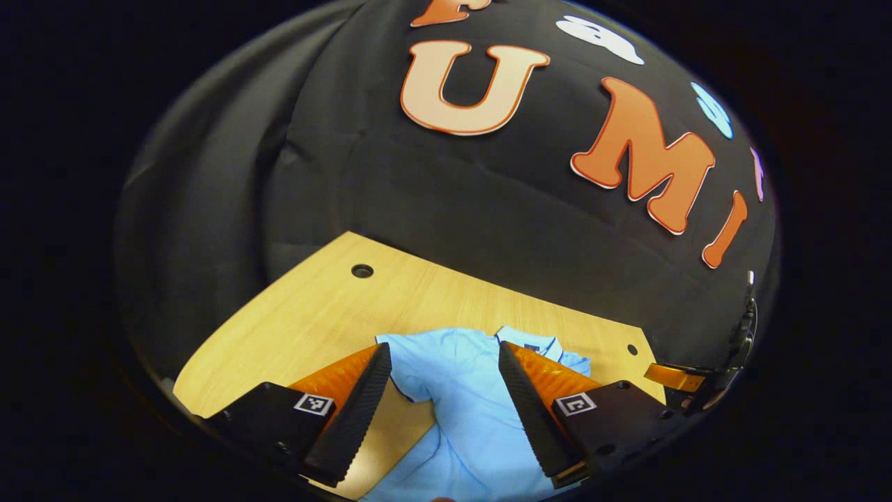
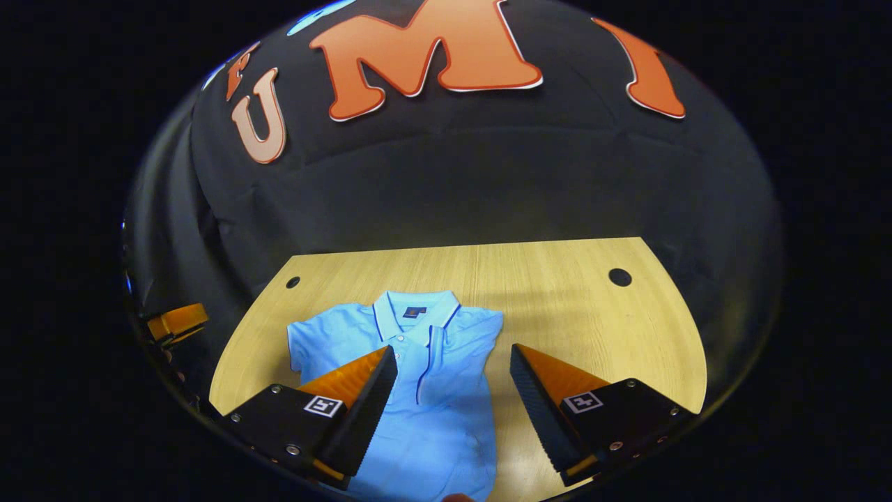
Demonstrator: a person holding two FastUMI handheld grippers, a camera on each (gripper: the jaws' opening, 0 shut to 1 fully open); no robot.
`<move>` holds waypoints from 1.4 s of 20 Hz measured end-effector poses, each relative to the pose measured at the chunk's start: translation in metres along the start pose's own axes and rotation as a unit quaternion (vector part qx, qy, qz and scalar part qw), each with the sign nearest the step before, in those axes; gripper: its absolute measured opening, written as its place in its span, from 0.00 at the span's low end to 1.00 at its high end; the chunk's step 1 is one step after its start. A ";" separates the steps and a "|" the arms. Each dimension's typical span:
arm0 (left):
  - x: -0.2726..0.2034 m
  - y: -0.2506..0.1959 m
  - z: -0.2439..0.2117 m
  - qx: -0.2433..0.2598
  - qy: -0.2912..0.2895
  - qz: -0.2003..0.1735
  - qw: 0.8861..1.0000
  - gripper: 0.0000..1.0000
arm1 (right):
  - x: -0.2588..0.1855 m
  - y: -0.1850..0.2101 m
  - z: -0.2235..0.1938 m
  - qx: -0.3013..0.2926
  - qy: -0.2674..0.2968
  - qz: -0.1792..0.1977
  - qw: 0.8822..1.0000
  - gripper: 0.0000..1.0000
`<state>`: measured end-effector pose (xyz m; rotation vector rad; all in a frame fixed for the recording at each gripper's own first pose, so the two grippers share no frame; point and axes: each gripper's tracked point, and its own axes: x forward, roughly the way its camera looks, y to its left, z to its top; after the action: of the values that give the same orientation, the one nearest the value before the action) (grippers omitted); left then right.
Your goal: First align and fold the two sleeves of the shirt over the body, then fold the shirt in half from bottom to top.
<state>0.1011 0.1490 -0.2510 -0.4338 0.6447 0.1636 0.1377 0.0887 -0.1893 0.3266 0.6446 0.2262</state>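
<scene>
Where black cloth backs it, wooden table point(image 2: 557, 293), blue shirt point(image 2: 446, 390) flat

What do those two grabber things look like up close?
Each grabber has two long wedge-shaped fingers with ridged, saw-like inner faces. The left gripper and the right gripper look alike: each finger sits on a chunky black block held with small screws, and every block carries a little square black-and-white marker like a tiny code sticker.
</scene>
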 end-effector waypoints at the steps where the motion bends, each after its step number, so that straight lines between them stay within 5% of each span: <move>1: 0.012 0.005 -0.003 0.000 0.014 0.000 1.000 1.00 | -0.006 -0.005 -0.003 0.007 -0.006 -0.013 1.000 0.99; 9: 0.090 0.027 -0.055 -0.057 0.140 0.010 0.988 1.00 | -0.068 -0.034 -0.029 0.037 -0.042 -0.101 0.993 0.99; 15: 0.126 0.040 -0.084 -0.091 0.210 0.029 0.973 1.00 | -0.104 -0.034 -0.057 0.074 -0.058 -0.132 0.987 0.99; 28: 0.169 0.062 -0.124 -0.036 0.286 0.101 0.952 0.97 | -0.163 -0.048 -0.078 0.092 -0.099 -0.194 0.972 0.99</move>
<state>0.1496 0.1528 -0.4637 -0.4880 1.2601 0.2600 -0.0326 0.0119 -0.1755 0.3888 0.5204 -0.2394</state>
